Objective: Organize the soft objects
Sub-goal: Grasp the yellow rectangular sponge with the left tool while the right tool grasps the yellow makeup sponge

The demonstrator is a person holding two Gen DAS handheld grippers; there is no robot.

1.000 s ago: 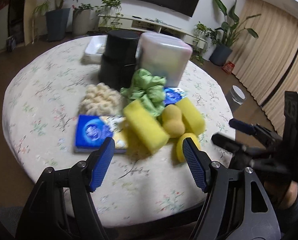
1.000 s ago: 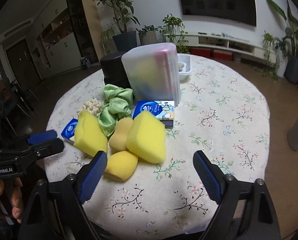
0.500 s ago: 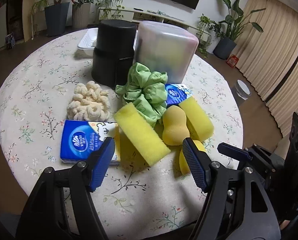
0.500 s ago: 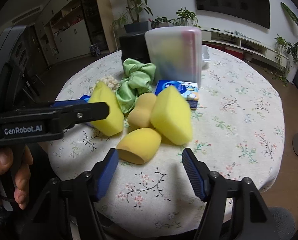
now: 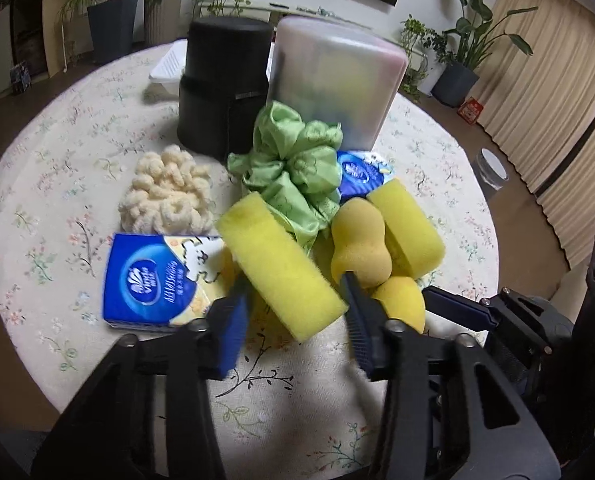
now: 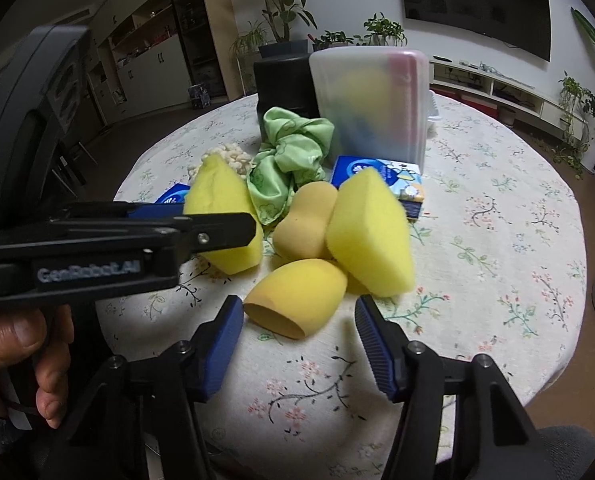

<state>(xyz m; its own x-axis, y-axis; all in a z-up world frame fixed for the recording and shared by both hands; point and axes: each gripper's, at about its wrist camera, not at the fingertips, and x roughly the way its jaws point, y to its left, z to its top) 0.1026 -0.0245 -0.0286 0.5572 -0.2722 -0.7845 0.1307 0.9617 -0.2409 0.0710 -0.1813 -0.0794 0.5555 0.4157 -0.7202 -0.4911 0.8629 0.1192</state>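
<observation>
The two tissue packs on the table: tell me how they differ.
The near tissue pack lies in the open with its whole top showing; the far tissue pack is half hidden behind the yellow sponges. The near one sits beside the cream scrunchie; the far one sits against the frosted plastic box. Both are blue, with a white logo.

Frosted translucent plastic box (image 5: 329, 88): contents blurred, indistinct. White plastic tray (image 5: 169, 70) at far side mostly hidden behind black cylindrical container (image 5: 223, 84).
</observation>
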